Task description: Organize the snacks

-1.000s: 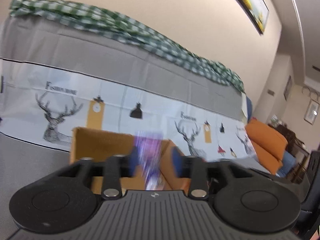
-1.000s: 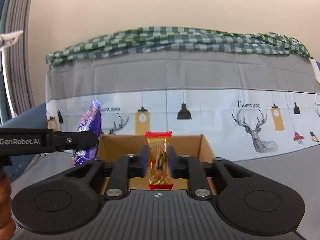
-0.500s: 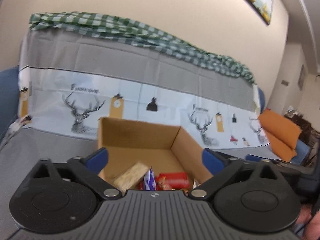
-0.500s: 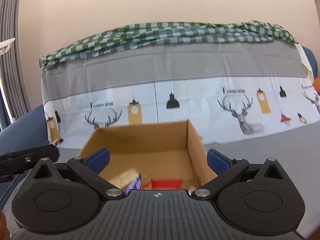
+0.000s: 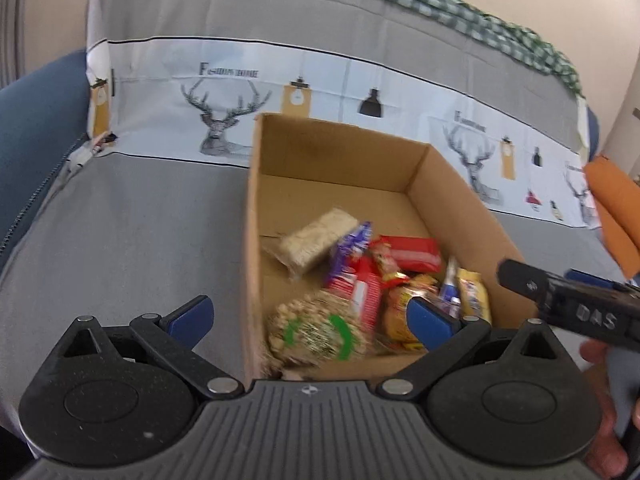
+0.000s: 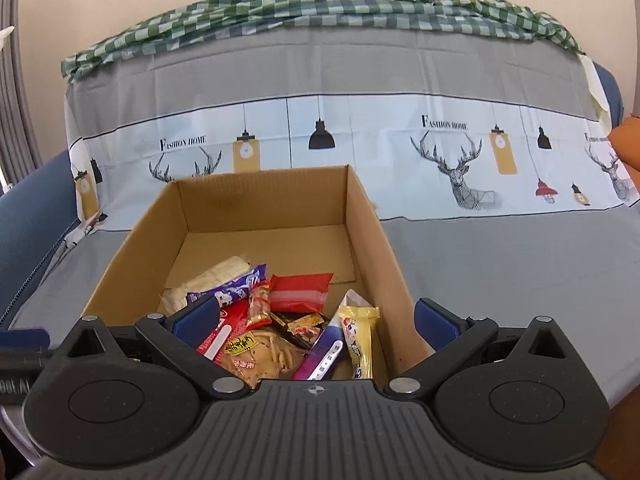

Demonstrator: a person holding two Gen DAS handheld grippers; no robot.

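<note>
Cardboard box (image 6: 362, 216), open-topped, sits on a sofa seat draped in a grey cover (image 6: 500, 264) printed with deer heads and hanging lamps; a green checked cloth (image 6: 320, 4) lies along the top of the backrest.

Right wrist view: the right claw (image 6: 316, 320) is spread wide, its blue pads at 9 and 3 o'clock of the frame centre, with nothing pinched between them. The left pad overlaps the box interior; the right pad lies outside the box's right wall. Snacks are heaped in the near half of the box: a pale rice-cracker pack (image 6: 216, 276) at 10 o'clock of the heap, a purple wrapper (image 6: 236, 290) just beside it, a red packet (image 6: 302, 292) toward 12 o'clock, a yellow packet (image 6: 360, 336) at 3 o'clock, and a tan noodle-like pack (image 6: 264, 354) nearest the camera. The far half of the box floor is bare cardboard.

Left wrist view: the left claw (image 5: 308, 316) is likewise spread, holding nothing; its left pad hangs over the grey cover, its right pad over the snacks. A round, green-labelled pack (image 5: 316, 332), blurred, lies at the near edge of the box. At 3 o'clock, a black bar of the other gripper crosses the frame, with a person's hand (image 5: 604, 420) below it. An orange cushion (image 5: 616, 200) lies at 2 o'clock.
</note>
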